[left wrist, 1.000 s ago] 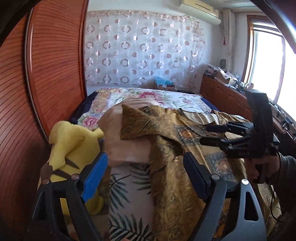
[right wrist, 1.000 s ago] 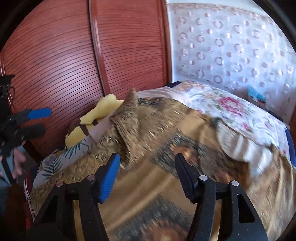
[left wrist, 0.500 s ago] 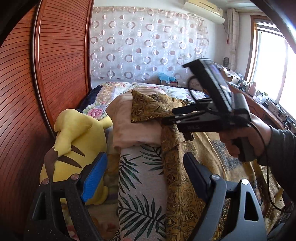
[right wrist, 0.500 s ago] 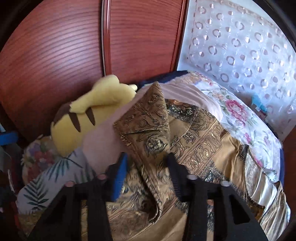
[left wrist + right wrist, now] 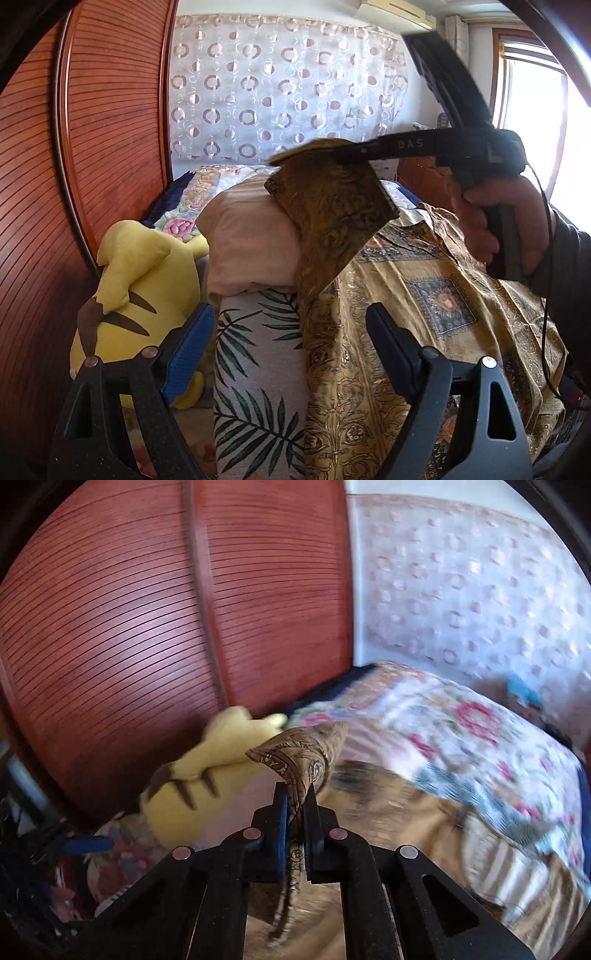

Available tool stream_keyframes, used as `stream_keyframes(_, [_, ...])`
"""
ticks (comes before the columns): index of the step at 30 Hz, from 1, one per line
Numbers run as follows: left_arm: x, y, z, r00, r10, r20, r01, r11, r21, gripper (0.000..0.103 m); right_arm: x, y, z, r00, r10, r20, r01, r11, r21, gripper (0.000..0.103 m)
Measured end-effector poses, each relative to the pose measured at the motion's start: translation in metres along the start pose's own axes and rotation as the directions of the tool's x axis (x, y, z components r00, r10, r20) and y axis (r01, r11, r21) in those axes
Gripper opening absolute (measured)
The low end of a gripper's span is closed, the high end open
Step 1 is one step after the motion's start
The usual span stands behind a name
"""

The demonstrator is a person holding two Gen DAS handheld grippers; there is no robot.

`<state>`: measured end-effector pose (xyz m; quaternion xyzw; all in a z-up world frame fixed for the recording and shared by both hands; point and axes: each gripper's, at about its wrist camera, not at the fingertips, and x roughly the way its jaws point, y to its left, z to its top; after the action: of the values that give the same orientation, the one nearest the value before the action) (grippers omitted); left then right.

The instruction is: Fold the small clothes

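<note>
The gold patterned garment (image 5: pixel 424 295) lay spread over the bed (image 5: pixel 255 354), running lengthwise away from the pink pillow (image 5: pixel 247 240). The right gripper (image 5: pixel 298 805), nearer that pillow, pinched the sleeve (image 5: pixel 332 206) lifted above it. The left gripper (image 5: pixel 288 343) gaped empty below the pillow, beside a yellow plush toy (image 5: pixel 140 280).

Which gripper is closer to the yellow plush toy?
Left. The left gripper hangs open right beside the yellow plush toy, its blue-padded finger just in front of it. The right gripper is farther off, past the pink pillow, shut on the gold patterned garment.
</note>
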<state>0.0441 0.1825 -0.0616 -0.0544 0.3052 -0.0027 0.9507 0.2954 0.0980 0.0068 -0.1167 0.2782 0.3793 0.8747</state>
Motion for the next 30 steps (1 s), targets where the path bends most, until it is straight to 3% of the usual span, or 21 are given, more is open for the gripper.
stream_keyframes(2, [-0.001, -0.004, 0.002, 1.000, -0.006, 0.006, 0.006, 1.000, 0.005, 0.084, 0.003, -0.026, -0.010, 0.998, -0.055, -0.020, 0.056, 0.997, 0.056, 0.007])
stream_keyframes(5, [0.002, -0.008, 0.005, 1.000, -0.017, 0.010, 0.017, 1.000, 0.011, 0.084, 0.011, -0.054, -0.026, 0.989, -0.123, -0.082, 0.130, 0.987, 0.095, 0.030])
stream_keyframes(12, [0.020, -0.023, 0.012, 1.000, -0.020, -0.012, 0.020, 0.999, 0.028, 0.084, 0.007, -0.087, -0.049, 0.988, -0.137, -0.076, 0.144, 0.985, 0.096, 0.032])
stream_keyframes(19, [0.043, -0.041, 0.017, 0.999, -0.011, -0.051, 0.014, 0.999, 0.047, 0.084, -0.053, -0.064, -0.080, 0.989, -0.139, -0.047, 0.143, 0.985, 0.100, 0.032])
stream_keyframes(21, [0.048, -0.048, 0.018, 0.998, -0.019, -0.061, 0.022, 0.998, 0.053, 0.084, -0.070, -0.062, -0.098, 0.986, -0.156, -0.057, 0.161, 0.983, 0.092, 0.048])
stream_keyframes(22, [0.052, -0.052, 0.018, 0.998, -0.024, -0.065, 0.028, 0.998, 0.058, 0.084, -0.076, -0.063, -0.109, 0.984, -0.168, -0.061, 0.173, 0.981, 0.086, 0.050])
stream_keyframes(30, [0.085, -0.090, 0.020, 0.991, -0.050, -0.122, 0.063, 0.993, 0.101, 0.084, -0.132, -0.073, -0.175, 0.957, -0.261, -0.128, 0.274, 0.957, 0.098, 0.053])
